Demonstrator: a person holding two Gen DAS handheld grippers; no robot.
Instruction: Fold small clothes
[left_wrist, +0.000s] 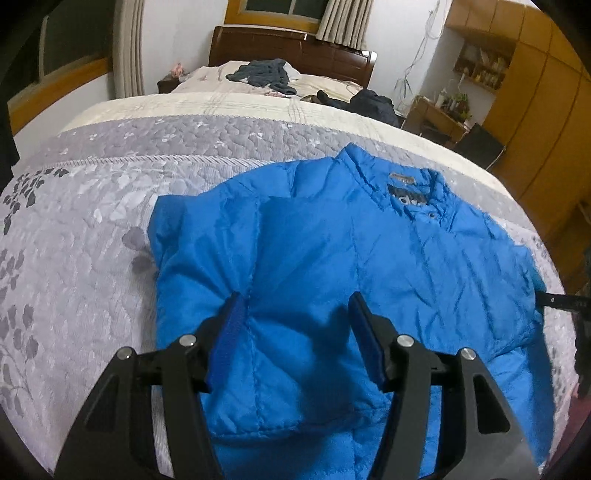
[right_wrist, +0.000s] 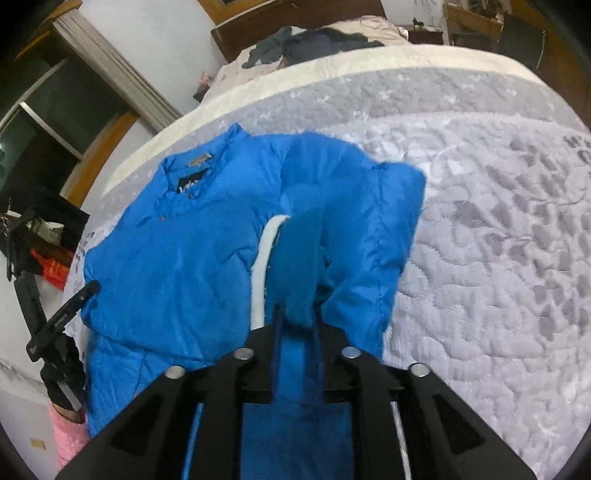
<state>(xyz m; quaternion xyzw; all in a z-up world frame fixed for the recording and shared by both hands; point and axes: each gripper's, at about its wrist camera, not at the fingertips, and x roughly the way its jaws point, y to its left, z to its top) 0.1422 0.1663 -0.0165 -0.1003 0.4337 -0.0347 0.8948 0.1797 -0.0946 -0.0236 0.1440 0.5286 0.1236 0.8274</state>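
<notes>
One blue jacket (left_wrist: 332, 240), one open-jawed left gripper (left_wrist: 297, 314), one clamped right gripper (right_wrist: 295, 321)

Two wrist fisheyes, each close above the blue jacket (left_wrist: 332, 258), faced headboard-ward; shared: jacket, grey quilt (right_wrist: 480, 221), far clothes

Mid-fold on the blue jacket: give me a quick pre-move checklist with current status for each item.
1. Right gripper clamped on the jacket's sleeve: ok.
2. Left gripper open, above the blue jacket: ok, holds nothing.
3. Collar lying flat at the far end: ok.
4. Jacket body smooth: not ok, wrinkled.
5. Bedspread bare beside the jacket: ok.
6. Whether the left fingers touch fabric: cannot tell.
</notes>
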